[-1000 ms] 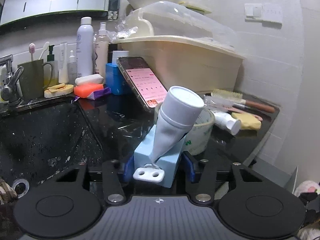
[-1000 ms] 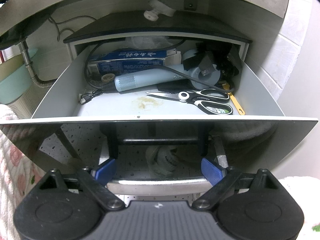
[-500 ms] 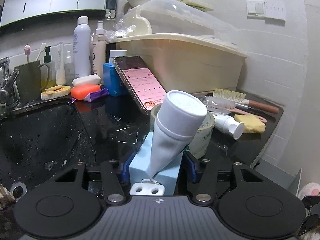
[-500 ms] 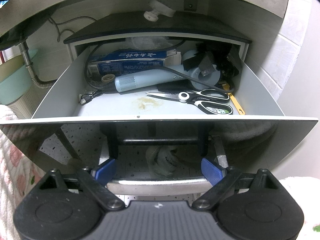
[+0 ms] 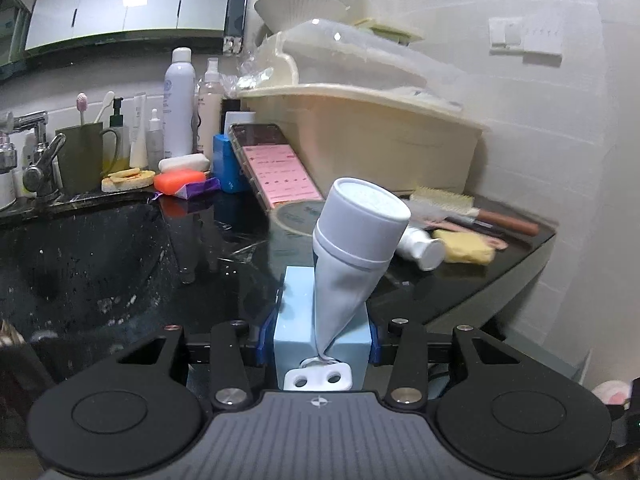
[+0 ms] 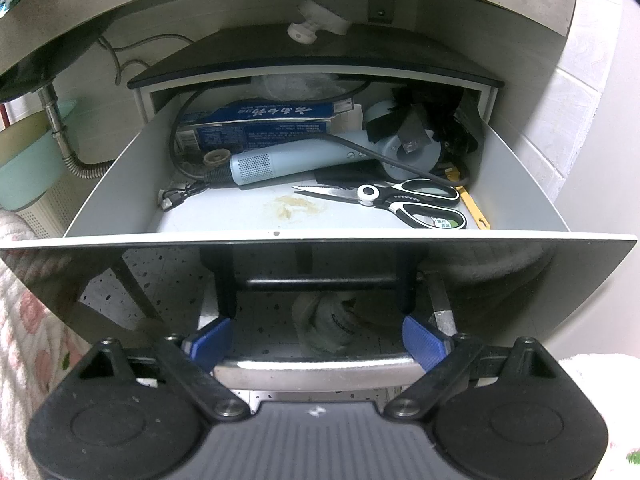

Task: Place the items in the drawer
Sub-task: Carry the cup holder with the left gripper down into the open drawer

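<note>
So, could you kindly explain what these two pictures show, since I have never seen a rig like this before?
Gladly. There is no robot here: a person holds a two-fingered tool in each hand, and a wide-angle camera on each one looks forward along its fingers.

The left view looks over a dark bathroom counter beside a sink. The left tool is shut on a pale blue box with a squeezed tube resting against it, cap upward. Behind them stand a propped phone, bottles, soap, a green mug and a cream tub.

The right view faces an open drawer. The right tool is open, its blue pads either side of the chrome handle. Inside lie a hair dryer, scissors and a blue carton.
</note>
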Available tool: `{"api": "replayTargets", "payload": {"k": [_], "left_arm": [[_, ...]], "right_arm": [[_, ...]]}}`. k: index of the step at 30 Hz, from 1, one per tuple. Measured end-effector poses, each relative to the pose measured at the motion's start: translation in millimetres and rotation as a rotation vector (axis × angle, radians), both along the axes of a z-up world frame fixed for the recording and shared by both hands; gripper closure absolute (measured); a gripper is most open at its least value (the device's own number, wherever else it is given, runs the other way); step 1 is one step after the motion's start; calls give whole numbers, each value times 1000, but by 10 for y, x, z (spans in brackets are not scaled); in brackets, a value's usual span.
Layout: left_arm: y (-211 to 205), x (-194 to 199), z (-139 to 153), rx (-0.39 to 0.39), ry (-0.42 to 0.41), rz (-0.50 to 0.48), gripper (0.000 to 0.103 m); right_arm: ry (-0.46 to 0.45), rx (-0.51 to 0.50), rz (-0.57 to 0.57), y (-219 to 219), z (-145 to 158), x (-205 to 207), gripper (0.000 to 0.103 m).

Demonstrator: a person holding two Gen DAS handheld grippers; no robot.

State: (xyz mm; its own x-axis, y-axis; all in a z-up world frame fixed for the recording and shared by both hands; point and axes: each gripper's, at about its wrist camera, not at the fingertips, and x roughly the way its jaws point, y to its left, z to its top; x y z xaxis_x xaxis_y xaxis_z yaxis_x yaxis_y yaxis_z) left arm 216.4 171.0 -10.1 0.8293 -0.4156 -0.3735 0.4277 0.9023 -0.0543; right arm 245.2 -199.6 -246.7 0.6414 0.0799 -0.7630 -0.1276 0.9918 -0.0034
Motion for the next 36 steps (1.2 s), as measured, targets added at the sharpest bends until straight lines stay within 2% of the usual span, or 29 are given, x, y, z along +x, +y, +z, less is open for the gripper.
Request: {"api": "replayTargets", "payload": {"k": [4, 10, 19, 27, 36], "left_arm": [[-153, -250, 42, -24, -5, -52, 61], [-604, -447, -61, 2, 37, -185, 62], [-1358, -294, -602, 95, 160, -346, 61], [-1918, 87, -1125, 208, 259, -400, 62], [-2323, 486, -1737, 316, 324, -360, 62]], "right_arm": [[-1, 0, 2, -3, -5, -1, 11], [-3, 3, -1, -8, -7, -10, 11], [-11, 5, -1, -10, -11, -21, 11], [-17, 5, -2, -12, -14, -22, 11], [-16, 5, -3, -3, -8, -23, 11]]}}
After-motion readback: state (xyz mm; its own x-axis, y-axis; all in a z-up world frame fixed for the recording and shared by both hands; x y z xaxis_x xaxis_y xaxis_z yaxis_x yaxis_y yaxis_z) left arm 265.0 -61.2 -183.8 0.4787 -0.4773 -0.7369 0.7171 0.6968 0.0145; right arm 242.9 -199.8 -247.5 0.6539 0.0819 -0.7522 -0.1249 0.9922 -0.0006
